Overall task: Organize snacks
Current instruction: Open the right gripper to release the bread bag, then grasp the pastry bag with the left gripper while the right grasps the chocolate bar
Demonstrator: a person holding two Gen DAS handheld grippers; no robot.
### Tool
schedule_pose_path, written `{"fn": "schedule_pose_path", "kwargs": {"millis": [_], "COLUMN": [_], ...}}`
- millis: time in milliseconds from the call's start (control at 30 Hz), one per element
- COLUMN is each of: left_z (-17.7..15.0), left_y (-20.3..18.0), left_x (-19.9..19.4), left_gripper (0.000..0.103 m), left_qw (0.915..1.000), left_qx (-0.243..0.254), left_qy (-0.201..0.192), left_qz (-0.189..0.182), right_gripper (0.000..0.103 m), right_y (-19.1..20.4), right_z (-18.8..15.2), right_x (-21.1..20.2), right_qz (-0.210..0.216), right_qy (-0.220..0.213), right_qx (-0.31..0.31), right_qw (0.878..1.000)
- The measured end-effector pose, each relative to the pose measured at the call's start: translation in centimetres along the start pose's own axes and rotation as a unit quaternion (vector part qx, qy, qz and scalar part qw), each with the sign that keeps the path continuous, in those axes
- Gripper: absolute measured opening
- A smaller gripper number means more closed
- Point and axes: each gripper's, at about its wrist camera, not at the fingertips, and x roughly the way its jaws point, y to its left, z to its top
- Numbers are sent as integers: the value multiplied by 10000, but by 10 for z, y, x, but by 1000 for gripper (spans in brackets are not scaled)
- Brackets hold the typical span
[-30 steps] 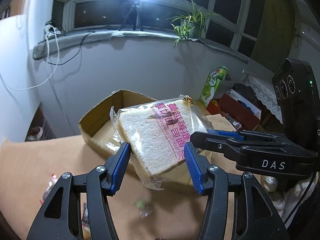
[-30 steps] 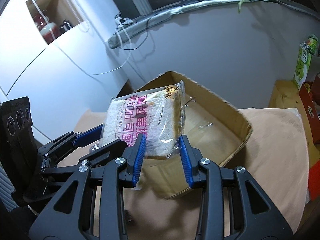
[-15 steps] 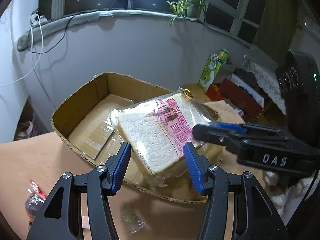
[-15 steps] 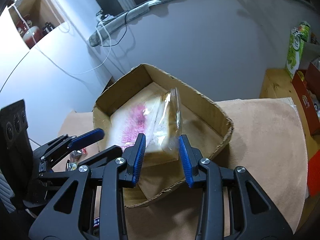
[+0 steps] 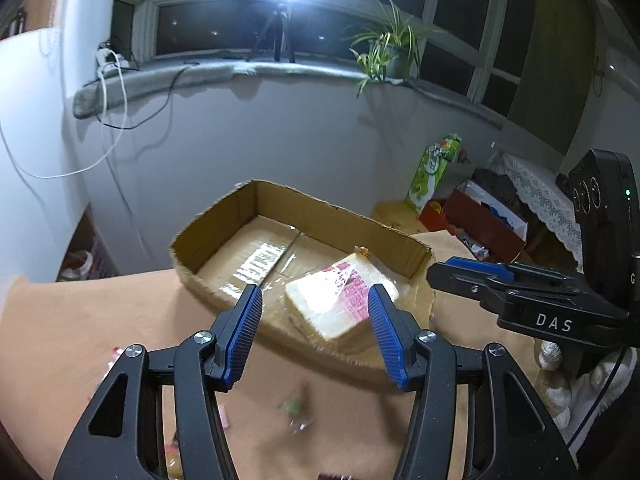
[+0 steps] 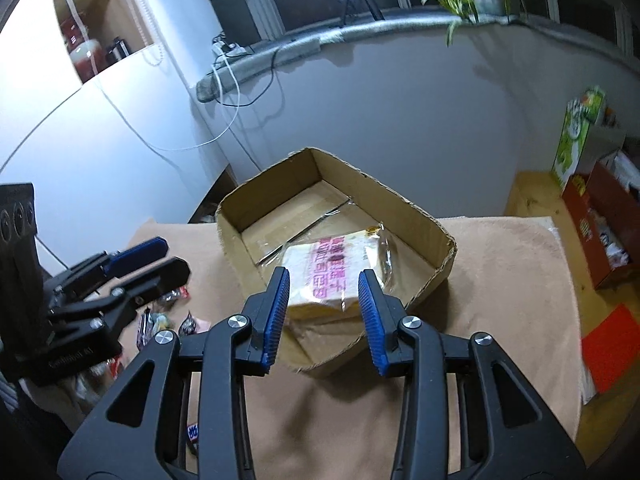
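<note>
One bagged bread loaf (image 6: 334,270) lies in the cardboard box (image 6: 400,196) — both grippers' fingers open, empty — small snack packets (image 6: 176,316) at 9 o'clock remain on the tabletop (image 6: 500,280).

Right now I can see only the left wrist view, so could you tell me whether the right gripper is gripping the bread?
Observer: No. Seen from the right wrist, the right gripper is open, and the bagged sliced bread lies flat in the cardboard box, clear of its pads.
Operator: Thank you. The wrappers below my gripper are blurred here; what are they?
Observer: Several small snack packets, dark and red ones, lie loose on the tan cloth beside the left gripper.
Operator: Is anything lying past the cloth's right end?
Observer: Yes, a flat red sheet lies just off that edge.
</note>
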Motion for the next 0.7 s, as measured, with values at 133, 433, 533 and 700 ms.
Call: {"fn": "schedule_pose_path", "kwargs": {"millis": [133,433,533,700], "left_z": [-14,-63,-85,-121], "left_y": [12,58,80,116], "left_x": [-27,-93,-116,-144], "left_gripper": [54,55,55,55], "left_qw": [9995,9966,9946,9882], "left_qx": [-79,-401,-594,-1139], "left_qy": [-301,-653,-663,-650], "left_qz": [-30,312,538,786], "right_gripper": [38,65,65,65], "right_y": [17,61,79,95], "right_z": [-17,-75,-95,-125], "right_x": [-15,-52,-58,-51], "right_qz": [30,191,228,267], "right_qy": [-146,-350,-224,38], "right_qx": [-172,-439,-592,-433], "right_qw": [9997,9982,9977,9987]}}
